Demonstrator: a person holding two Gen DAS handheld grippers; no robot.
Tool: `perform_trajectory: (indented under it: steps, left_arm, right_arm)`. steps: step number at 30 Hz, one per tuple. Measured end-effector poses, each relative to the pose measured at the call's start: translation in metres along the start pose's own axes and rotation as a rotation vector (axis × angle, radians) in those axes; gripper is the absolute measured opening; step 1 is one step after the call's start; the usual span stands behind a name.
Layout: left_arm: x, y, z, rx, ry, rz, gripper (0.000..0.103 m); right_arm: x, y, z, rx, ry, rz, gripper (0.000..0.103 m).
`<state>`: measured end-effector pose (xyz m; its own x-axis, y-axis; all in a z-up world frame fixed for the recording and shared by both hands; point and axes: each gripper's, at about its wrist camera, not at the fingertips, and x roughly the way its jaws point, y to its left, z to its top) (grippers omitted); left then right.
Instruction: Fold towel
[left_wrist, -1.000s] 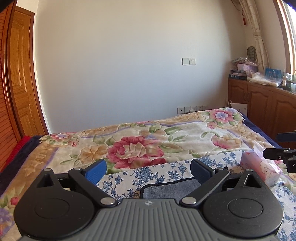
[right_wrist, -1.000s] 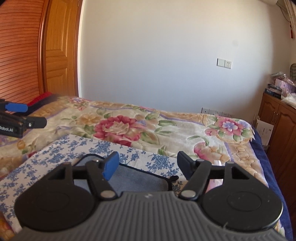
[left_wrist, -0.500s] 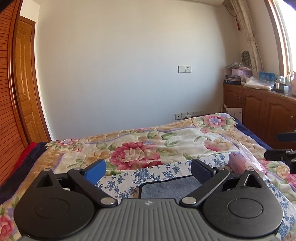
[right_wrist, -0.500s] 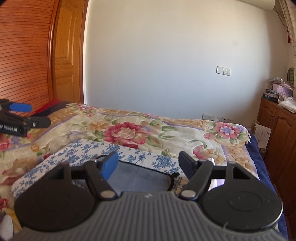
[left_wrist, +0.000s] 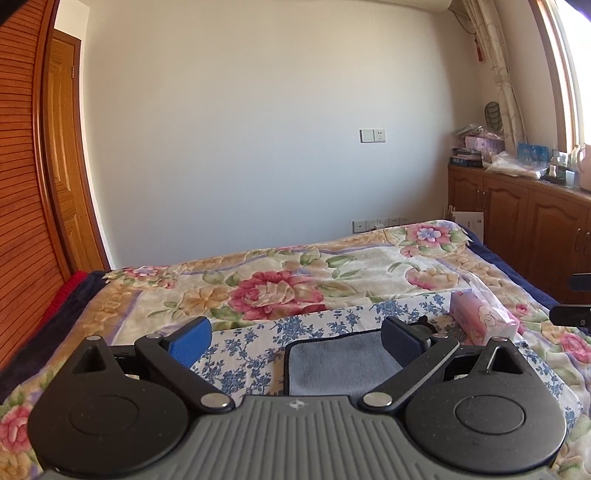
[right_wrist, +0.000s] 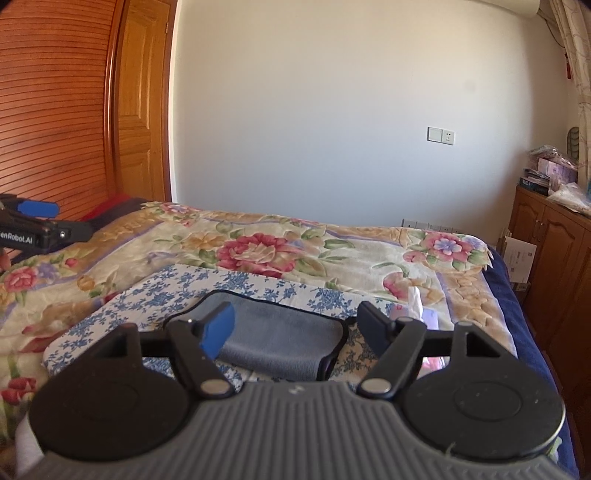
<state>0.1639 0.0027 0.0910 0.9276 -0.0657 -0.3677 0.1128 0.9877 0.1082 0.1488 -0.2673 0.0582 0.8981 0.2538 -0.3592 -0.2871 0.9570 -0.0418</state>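
Observation:
A grey towel with dark trim (left_wrist: 338, 363) lies folded on a blue-flowered cloth (left_wrist: 255, 350) on the bed; it also shows in the right wrist view (right_wrist: 280, 338). My left gripper (left_wrist: 295, 338) is open and empty, held above and short of the towel. My right gripper (right_wrist: 299, 323) is open and empty, also above the towel. The left gripper shows at the left edge of the right wrist view (right_wrist: 33, 229). The right gripper's tips show at the right edge of the left wrist view (left_wrist: 572, 301).
The bed has a floral bedspread (left_wrist: 295, 273). A pink tissue pack (left_wrist: 480, 315) lies right of the towel. Wooden cabinets (left_wrist: 524, 225) with clutter stand along the right wall. A wooden door (right_wrist: 144, 122) and slatted wardrobe are at left.
Both grippers have risen and drawn back from the towel, so more of the bed and wall show. Both stay open and empty.

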Motion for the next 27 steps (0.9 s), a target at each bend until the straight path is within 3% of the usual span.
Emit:
perform_trajectory:
  steps: [11,16,18,27]
  left_arm:
    - [-0.039,0.01,-0.011,-0.015,-0.003,0.013,0.101]
    - [-0.053,0.008,-0.016,-0.033,-0.013,0.024,0.103]
    - [-0.057,0.006,-0.018,-0.042,-0.013,0.018,0.103]
    - [-0.074,-0.004,-0.027,-0.046,-0.03,0.025,0.103]
  right_arm:
    - [-0.031,0.006,-0.001,0.005,-0.024,-0.004,0.081]
    - [-0.041,0.012,-0.004,0.013,-0.04,-0.009,0.093]
    - [-0.044,0.014,-0.004,0.017,-0.047,-0.015,0.103]
    - [-0.055,0.021,-0.013,0.036,-0.052,-0.029,0.103]
